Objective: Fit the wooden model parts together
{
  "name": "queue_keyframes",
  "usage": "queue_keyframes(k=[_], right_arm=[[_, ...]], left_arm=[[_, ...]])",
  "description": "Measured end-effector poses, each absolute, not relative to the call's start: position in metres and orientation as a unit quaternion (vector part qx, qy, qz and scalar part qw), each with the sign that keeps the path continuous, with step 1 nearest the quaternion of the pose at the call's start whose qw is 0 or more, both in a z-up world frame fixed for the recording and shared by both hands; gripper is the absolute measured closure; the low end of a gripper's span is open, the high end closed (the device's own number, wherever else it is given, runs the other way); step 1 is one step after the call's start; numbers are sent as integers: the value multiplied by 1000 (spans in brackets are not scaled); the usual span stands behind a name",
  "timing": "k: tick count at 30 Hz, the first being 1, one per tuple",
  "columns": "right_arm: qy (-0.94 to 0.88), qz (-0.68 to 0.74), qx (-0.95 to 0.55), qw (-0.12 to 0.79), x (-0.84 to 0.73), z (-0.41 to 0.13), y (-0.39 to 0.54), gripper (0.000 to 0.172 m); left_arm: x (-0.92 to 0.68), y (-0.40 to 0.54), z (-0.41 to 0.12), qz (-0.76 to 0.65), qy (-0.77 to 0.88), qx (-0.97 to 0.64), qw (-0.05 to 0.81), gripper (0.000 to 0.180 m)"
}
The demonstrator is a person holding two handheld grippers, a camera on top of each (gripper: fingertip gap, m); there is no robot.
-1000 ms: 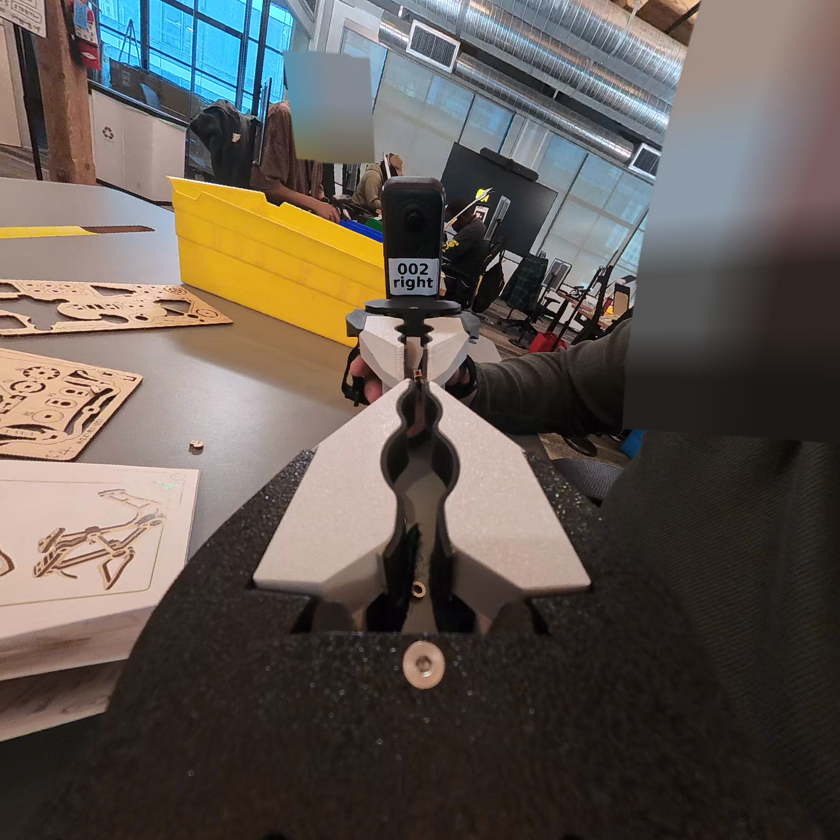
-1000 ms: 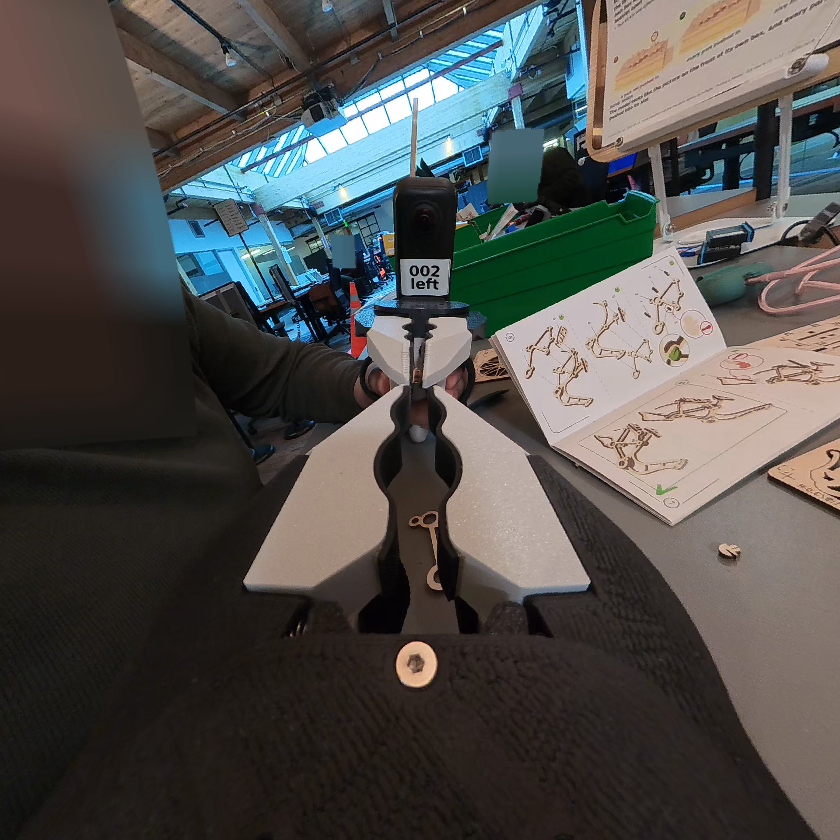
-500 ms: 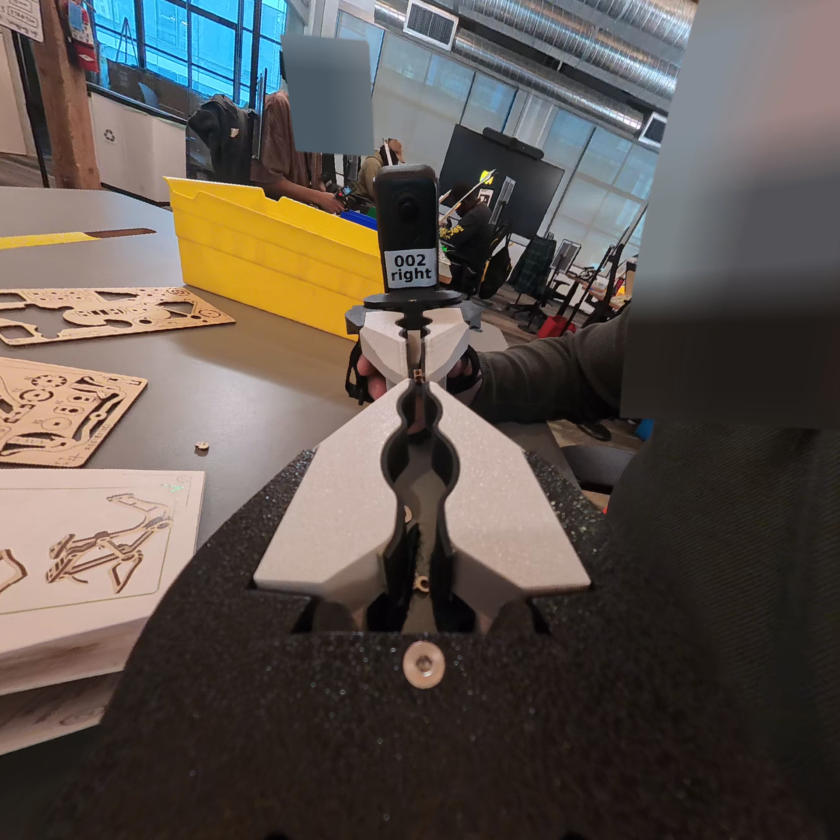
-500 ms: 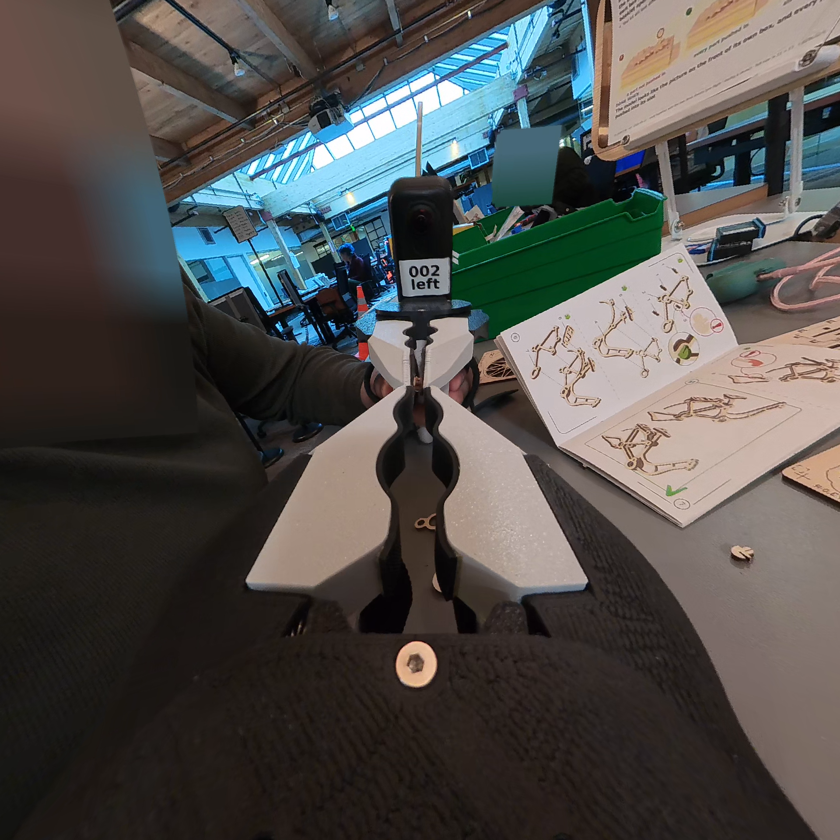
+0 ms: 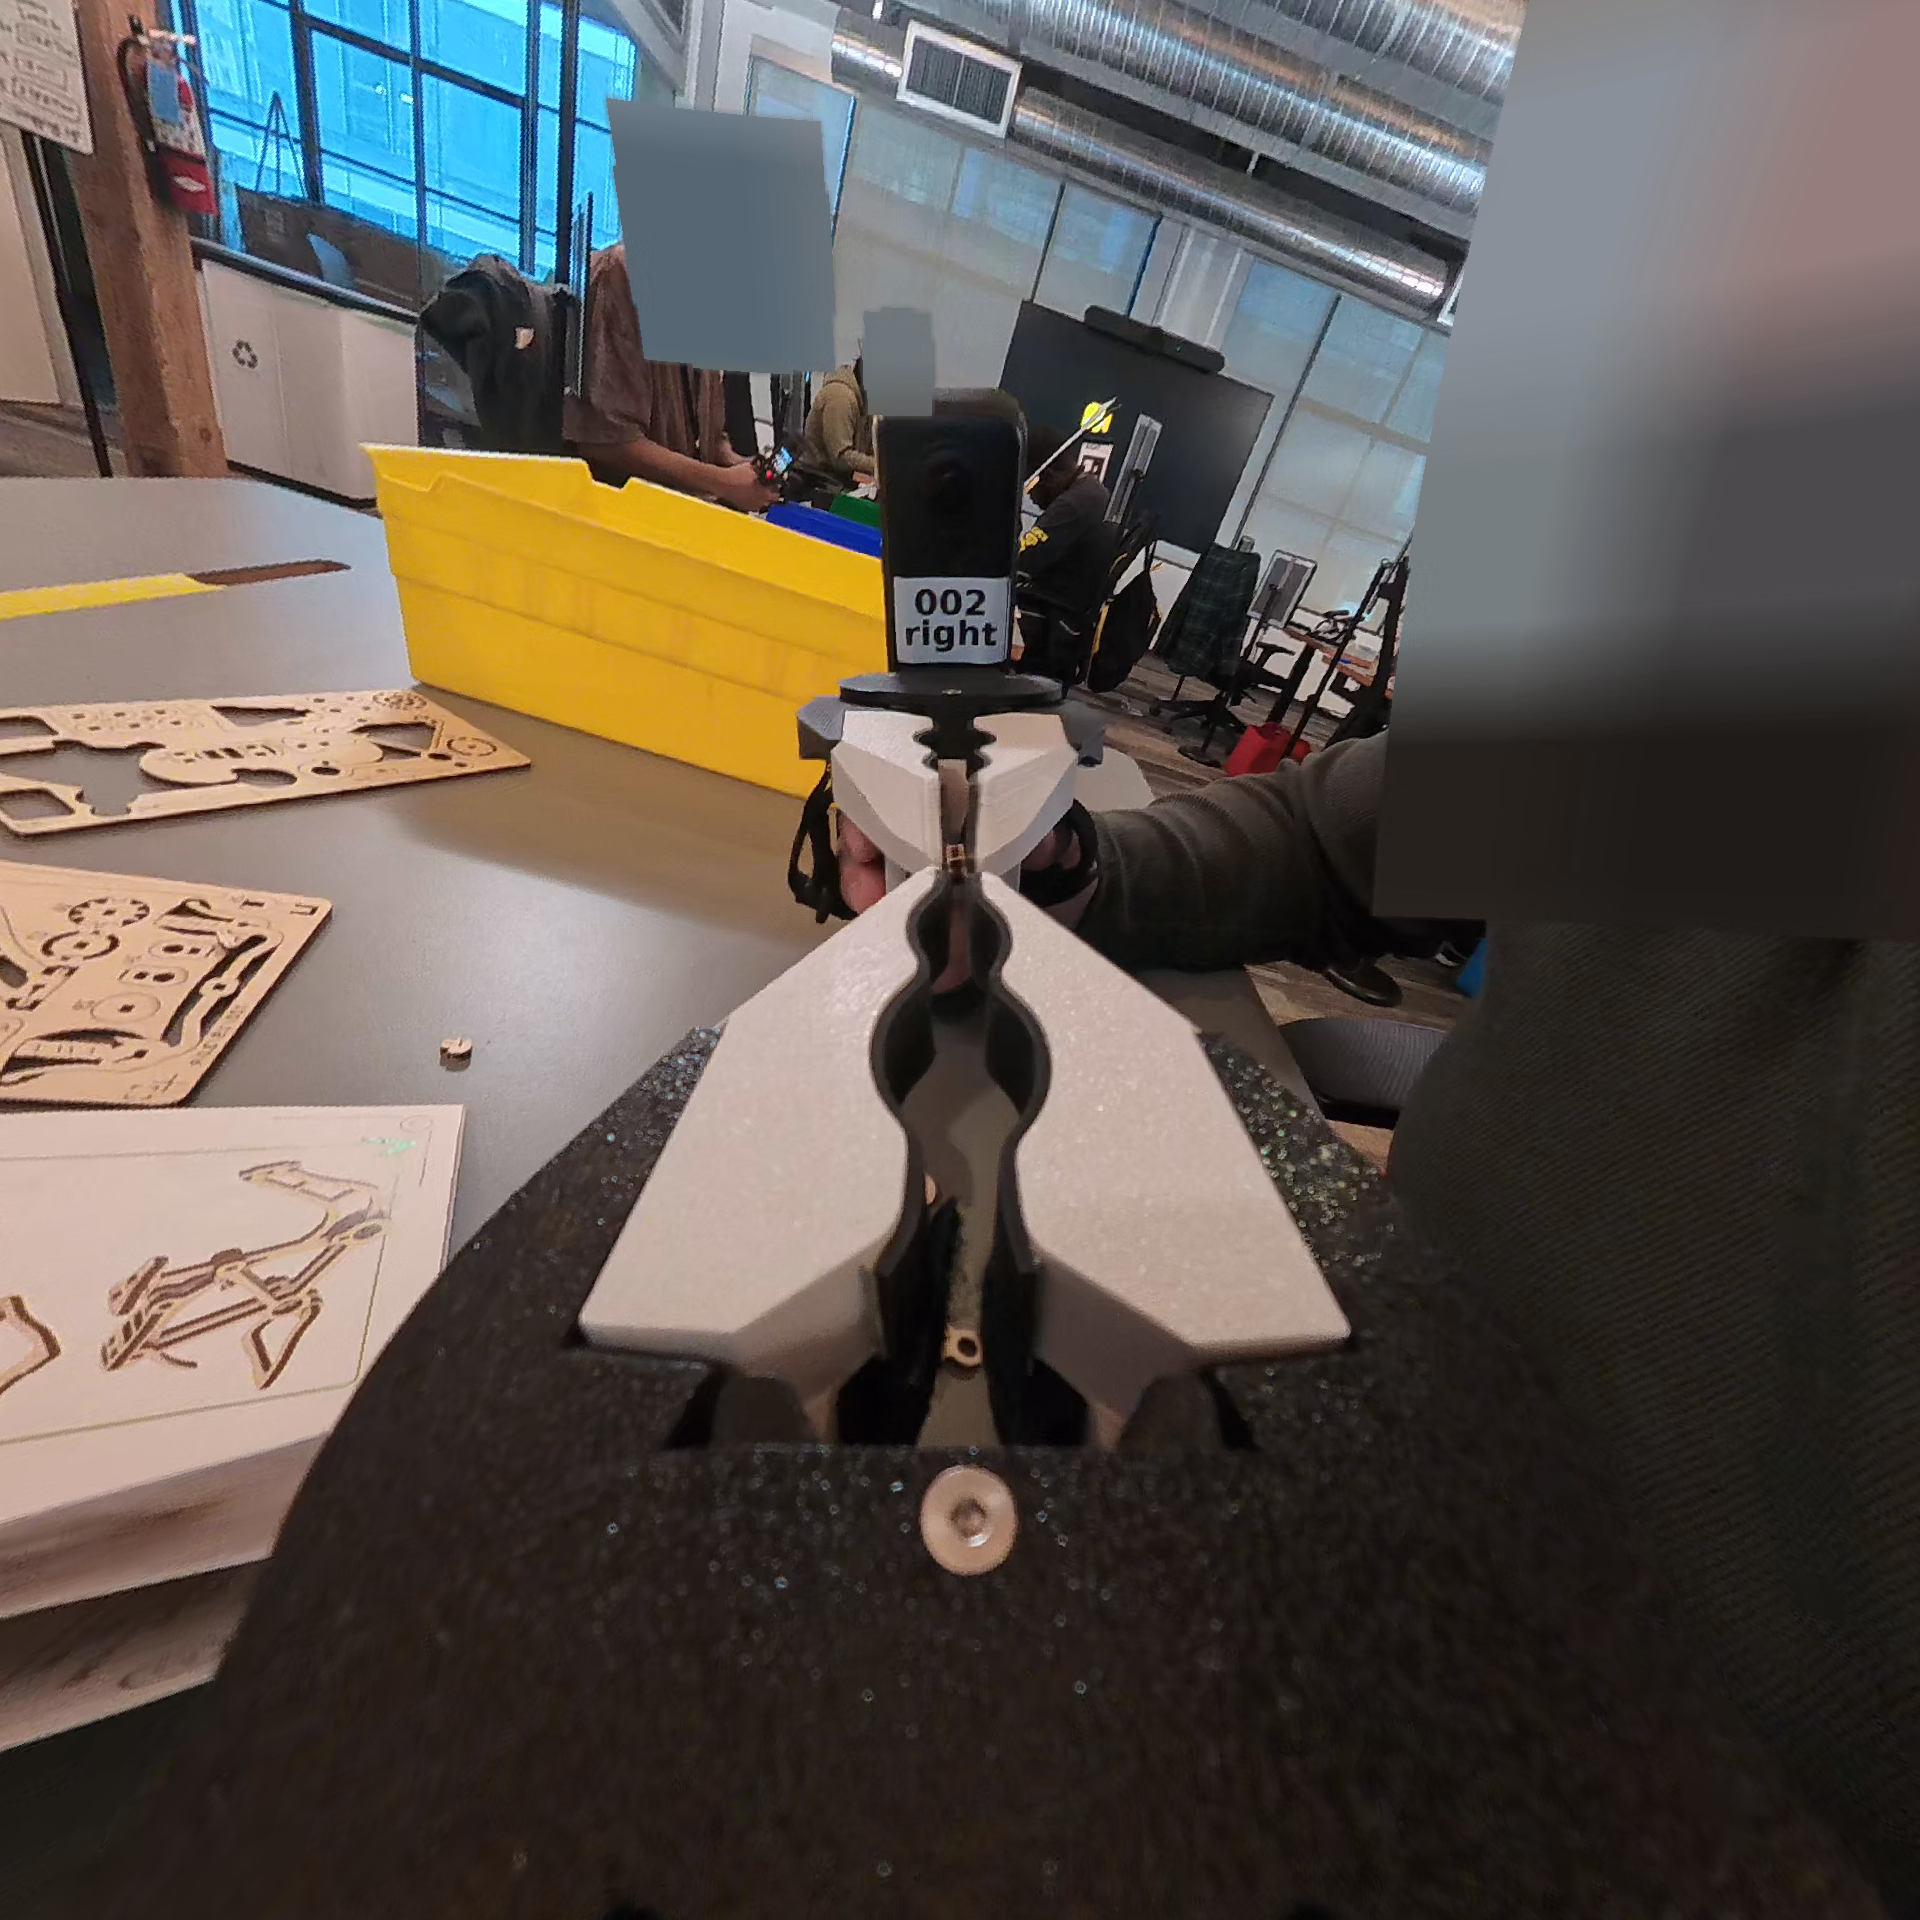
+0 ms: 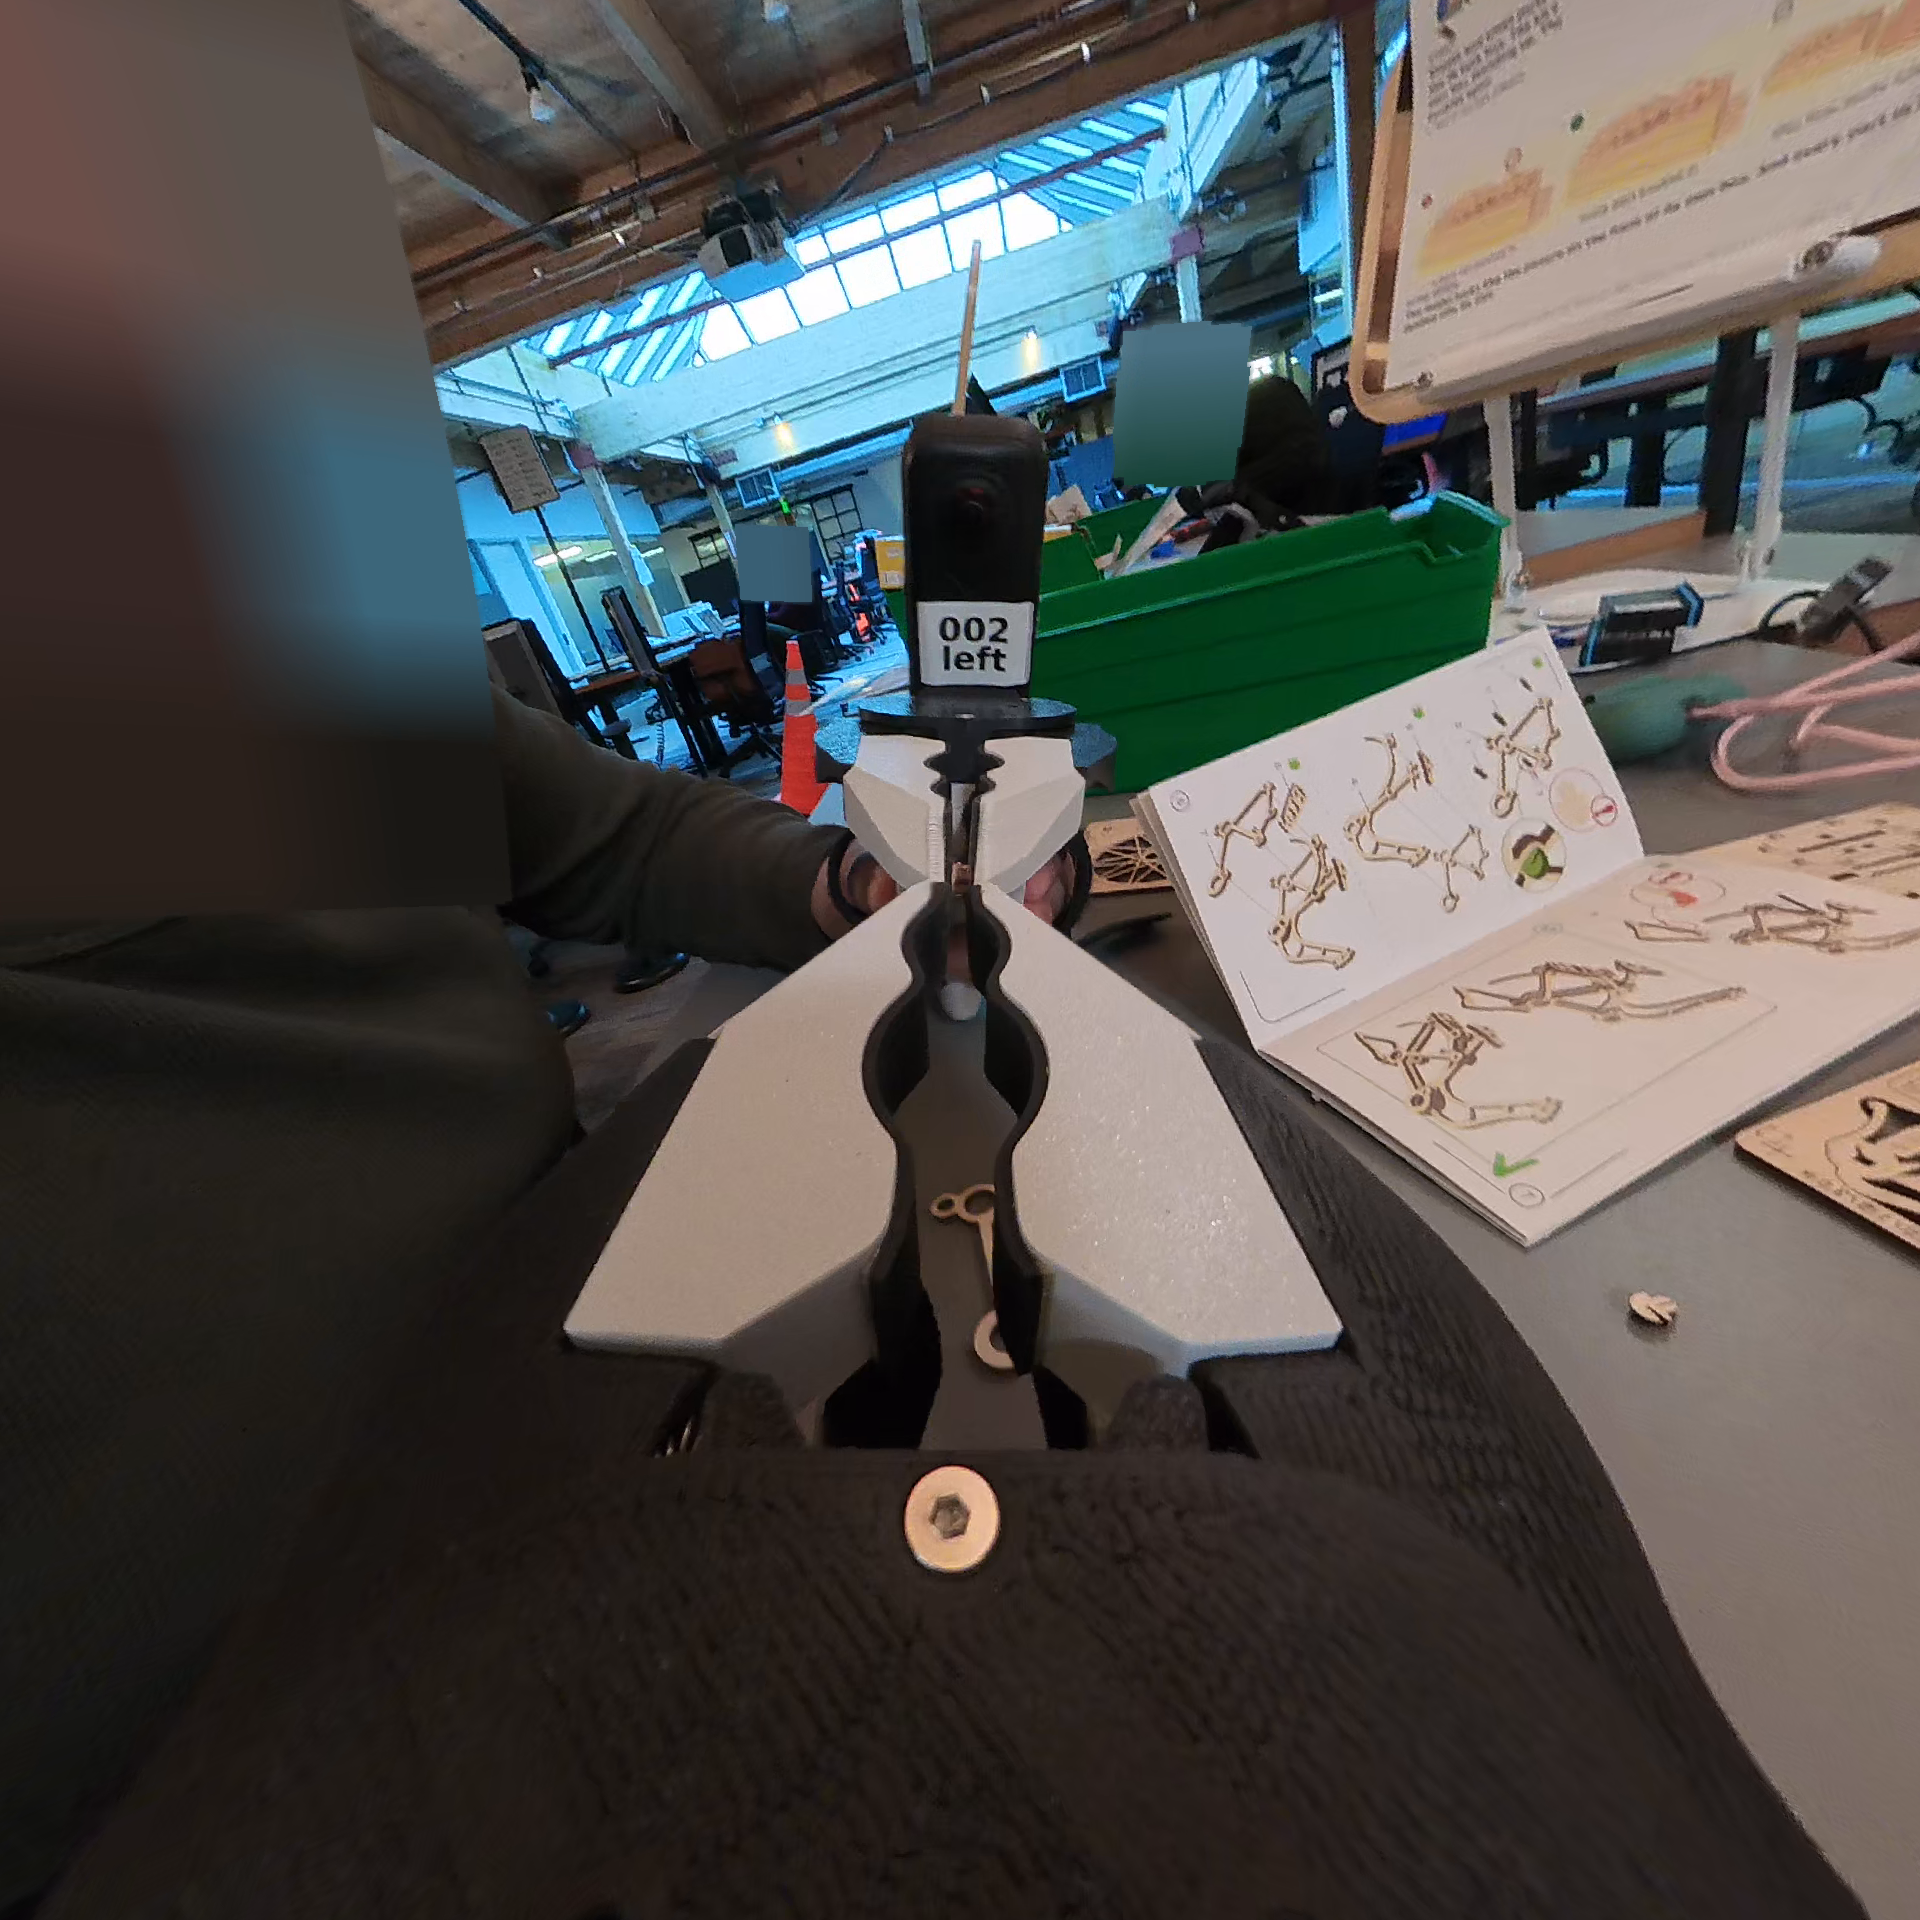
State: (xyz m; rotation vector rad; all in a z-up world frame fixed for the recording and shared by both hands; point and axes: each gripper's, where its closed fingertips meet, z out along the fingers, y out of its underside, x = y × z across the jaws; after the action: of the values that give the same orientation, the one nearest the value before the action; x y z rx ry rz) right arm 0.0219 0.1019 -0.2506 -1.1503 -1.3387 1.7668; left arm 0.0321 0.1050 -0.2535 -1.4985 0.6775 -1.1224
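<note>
Right now the two grippers face each other tip to tip above the worktop (image 5: 623, 883). The left gripper (image 5: 954, 871) has its fingers together, and a tiny wooden piece (image 5: 954, 858) sits exactly where its tips meet those of the right gripper (image 6: 958, 896). The right gripper's fingers are also drawn together at that same spot. Which pair actually pinches the piece cannot be told; it shows only as a small brown speck at the meeting point.

Judging by the task, the step in hand is mating or passing a very small part. To do it well, both tools should stay on one line, push straight along the fingers without twisting, and neither pair should let go before the part is clearly seated.

A thin wooden link (image 6: 977, 1262) with rings at its ends lies on the worktop under the right gripper, partly covered by its fingers. A small round wooden bit (image 5: 454, 1049) lies loose nearby. Cut-out plywood sheets (image 5: 239, 748) and an open instruction booklet (image 6: 1455, 935) lie off to the sides, with a yellow bin (image 5: 623, 623) and a green bin (image 6: 1247, 644) behind them.

Much is hidden: the gripper bodies block the near worktop, and the piece's shape is too small to read.
</note>
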Motion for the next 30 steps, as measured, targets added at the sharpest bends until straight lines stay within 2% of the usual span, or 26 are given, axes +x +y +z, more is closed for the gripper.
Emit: queue_keyframes(k=[16,23,27,30], right_arm=[[-512,651,-447,337,20,-253,108,167],[-524,643,-443,340,20,-251,107,171],[-600,531,-461,381,24,-268,126,171],[-701,305,-479,431,35,-303,161,171]], left_arm=[[31,107,-256,-459,289,-639,546,180],[33,108,-257,-468,277,-647,535,180],[26,111,-252,-455,270,-656,539,180],[9,118,-244,-416,254,-662,569,180]])
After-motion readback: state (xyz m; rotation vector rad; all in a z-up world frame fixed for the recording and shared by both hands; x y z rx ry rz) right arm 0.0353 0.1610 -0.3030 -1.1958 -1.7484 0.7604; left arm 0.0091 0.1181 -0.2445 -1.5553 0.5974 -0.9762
